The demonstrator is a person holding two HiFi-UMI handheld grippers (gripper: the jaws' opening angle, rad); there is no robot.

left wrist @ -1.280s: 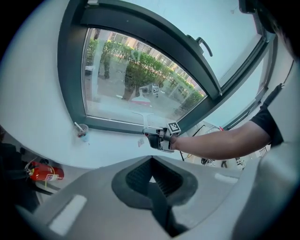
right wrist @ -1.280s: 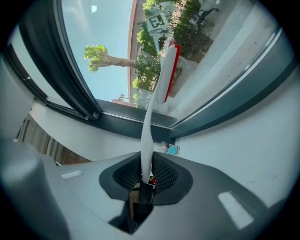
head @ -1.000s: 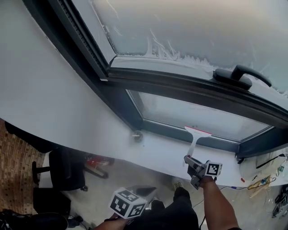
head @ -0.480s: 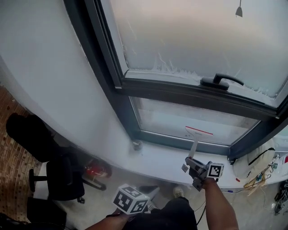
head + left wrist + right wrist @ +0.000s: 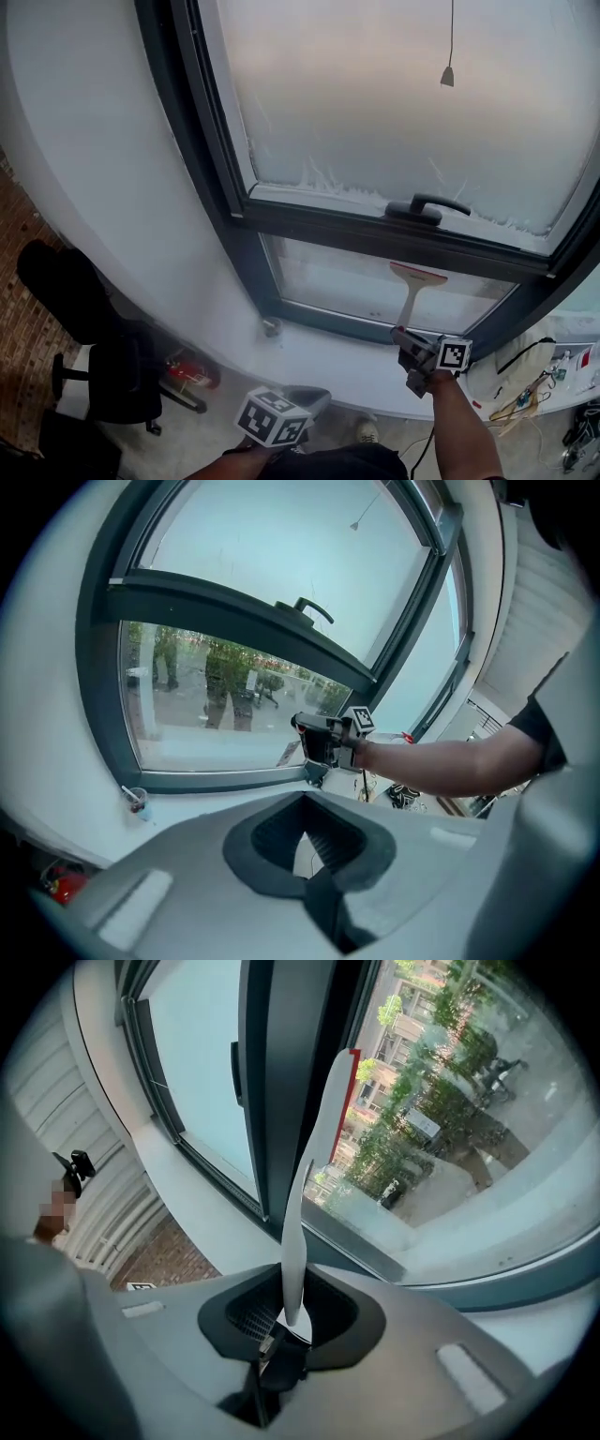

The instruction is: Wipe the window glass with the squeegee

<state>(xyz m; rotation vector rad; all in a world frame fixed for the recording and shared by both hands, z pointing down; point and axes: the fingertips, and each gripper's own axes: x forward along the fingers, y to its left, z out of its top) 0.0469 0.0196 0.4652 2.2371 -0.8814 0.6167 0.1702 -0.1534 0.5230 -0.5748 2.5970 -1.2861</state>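
Holding the squeegee point(image 5: 418, 278) clamped by its handle in my right gripper point(image 5: 406, 337), blade straight ahead at the lower window glass point(image 5: 328, 279), I'd press it flat and evenly; my left gripper point(image 5: 305, 841) hangs low, jaws apart, empty.

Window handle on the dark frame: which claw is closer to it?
Right. The right claw sits just below the window handle, holding the squeegee up against the lower pane. The left claw hangs lower and further left, away from the window.
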